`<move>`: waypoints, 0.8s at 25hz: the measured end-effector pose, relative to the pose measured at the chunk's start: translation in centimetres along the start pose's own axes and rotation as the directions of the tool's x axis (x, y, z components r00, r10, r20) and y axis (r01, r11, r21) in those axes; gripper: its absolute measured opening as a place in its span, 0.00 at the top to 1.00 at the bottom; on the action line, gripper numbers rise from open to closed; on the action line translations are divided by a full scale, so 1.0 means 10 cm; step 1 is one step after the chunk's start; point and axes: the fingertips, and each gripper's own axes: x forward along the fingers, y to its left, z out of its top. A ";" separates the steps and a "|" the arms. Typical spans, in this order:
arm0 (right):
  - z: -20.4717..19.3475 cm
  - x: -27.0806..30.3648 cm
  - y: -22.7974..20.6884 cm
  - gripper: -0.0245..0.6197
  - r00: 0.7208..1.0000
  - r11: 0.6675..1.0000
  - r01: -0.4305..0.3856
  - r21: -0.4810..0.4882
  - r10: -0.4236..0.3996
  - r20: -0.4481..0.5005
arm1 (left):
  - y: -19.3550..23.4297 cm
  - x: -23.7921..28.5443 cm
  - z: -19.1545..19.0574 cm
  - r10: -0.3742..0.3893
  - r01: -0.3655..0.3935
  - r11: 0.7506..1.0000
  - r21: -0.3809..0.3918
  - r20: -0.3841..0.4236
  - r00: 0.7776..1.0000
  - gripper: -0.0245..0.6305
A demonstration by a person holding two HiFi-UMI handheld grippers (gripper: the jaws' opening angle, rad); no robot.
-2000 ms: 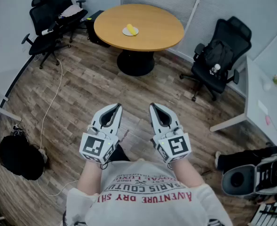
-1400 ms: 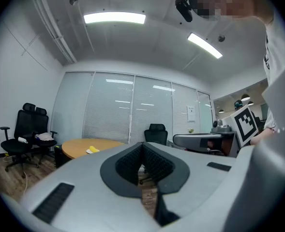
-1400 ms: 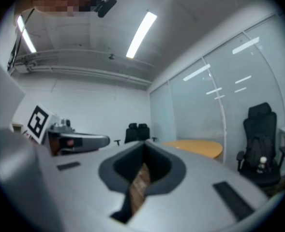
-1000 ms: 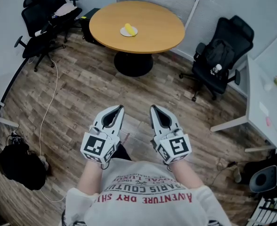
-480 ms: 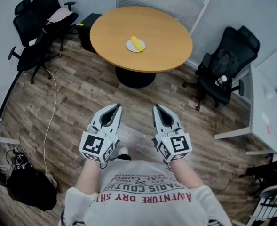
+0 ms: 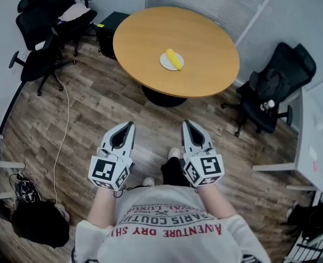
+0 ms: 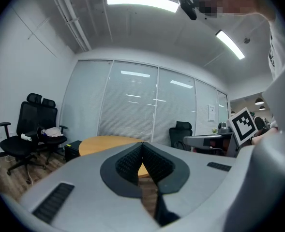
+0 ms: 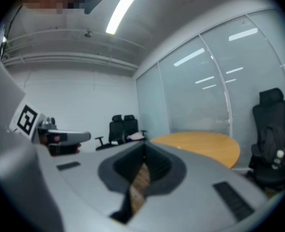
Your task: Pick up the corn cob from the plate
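A yellow corn cob (image 6: 174,58) lies on a small white plate (image 6: 166,63) near the middle of a round wooden table (image 6: 205,37). Both grippers are held side by side in front of the person, well short of the table, over the wood floor. The left gripper (image 6: 129,125) is shut with nothing in it, and so is the right gripper (image 6: 187,124). In the left gripper view the left gripper (image 7: 142,144) has its jaws meeting at the tip, with the table (image 7: 101,144) beyond. In the right gripper view the right gripper (image 8: 144,148) points level, the table (image 8: 207,146) to its right. The cob shows in neither gripper view.
Black office chairs (image 6: 43,34) stand at the back left, one with clothing on it. Another black chair (image 6: 273,86) stands right of the table, beside a white desk (image 6: 313,133). A white cable (image 6: 62,119) runs over the floor and a black bag (image 6: 38,221) lies at lower left.
The person has walked toward the table: it now lies nearer and more to the right in the head view. Both grippers stay shut and side by side.
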 end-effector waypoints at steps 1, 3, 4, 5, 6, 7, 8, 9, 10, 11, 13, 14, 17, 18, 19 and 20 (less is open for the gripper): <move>0.01 0.11 -0.05 0.93 1.000 1.000 -0.007 -0.003 0.007 0.000 | 0.07 0.06 0.00 0.013 -0.013 1.000 -0.001 -0.001 1.000 0.91; 0.05 0.34 -0.17 0.93 1.000 1.000 -0.022 -0.005 0.022 0.004 | 0.21 0.21 -0.01 0.039 -0.039 0.999 0.003 -0.002 0.999 0.91; 0.07 0.45 -0.23 0.93 1.000 1.000 -0.030 -0.005 0.030 0.008 | 0.28 0.29 -0.01 0.053 -0.053 0.999 0.007 -0.003 0.999 0.91; 0.08 0.58 -0.31 0.93 0.999 0.999 -0.038 -0.004 0.038 0.011 | 0.34 0.37 -0.01 0.067 -0.067 0.998 0.010 -0.004 0.998 0.91; 0.09 0.70 -0.38 0.93 0.999 0.999 -0.046 -0.001 0.046 0.013 | 0.40 0.47 -0.01 0.079 -0.079 0.997 0.012 -0.007 0.997 0.91; 0.10 0.84 -0.47 0.93 0.998 0.998 -0.055 0.003 0.055 0.012 | 0.46 0.58 -0.01 0.090 -0.090 0.996 0.014 -0.009 0.996 0.91; 0.11 0.97 -0.56 0.93 0.998 0.998 -0.065 0.007 0.065 0.009 | 0.51 0.70 0.01 0.101 -0.101 0.995 0.016 -0.010 0.995 0.91; 0.13 1.10 -0.65 0.93 0.997 0.997 -0.076 0.011 0.076 0.006 | 0.56 0.83 0.03 0.112 -0.112 0.994 0.019 -0.009 0.994 0.91; 0.15 1.23 -0.74 0.93 0.996 0.996 -0.088 0.013 0.088 0.003 | 0.62 0.96 0.07 0.126 -0.126 0.992 0.022 -0.007 0.992 0.91; 0.19 1.36 -0.83 0.93 0.995 0.995 -0.099 0.013 0.099 -0.001 | 0.67 1.11 0.11 0.141 -0.141 0.990 0.022 -0.005 0.990 0.91; 0.28 1.61 -1.02 0.93 0.993 0.993 -0.120 0.010 0.120 -0.007 | 0.77 1.42 0.19 0.162 -0.162 0.987 0.017 0.002 0.987 0.91; 0.32 1.73 -1.13 0.93 0.991 0.991 -0.132 0.006 0.132 -0.010 | 0.79 1.58 0.22 0.163 -0.163 0.987 0.018 0.006 0.987 0.91; 0.37 2.08 -1.47 0.93 0.988 0.988 -0.153 -0.014 0.153 -0.021 | 0.89 2.10 0.27 0.162 -0.162 0.986 0.048 0.008 0.987 0.91; 0.36 2.20 -1.58 0.93 0.987 0.987 -0.157 -0.014 0.157 -0.029 | 0.93 2.26 0.27 0.167 -0.167 0.984 0.054 0.007 0.986 0.91; 0.35 2.31 -1.69 0.93 0.986 0.987 -0.162 -0.006 0.161 -0.039 | 0.97 2.41 0.26 0.170 -0.170 0.984 0.050 0.006 0.985 0.91; 0.33 2.41 -1.79 0.93 0.985 0.986 -0.166 0.005 0.166 -0.048 | 1.00 2.55 0.25 0.169 -0.169 0.985 0.040 0.004 0.986 0.91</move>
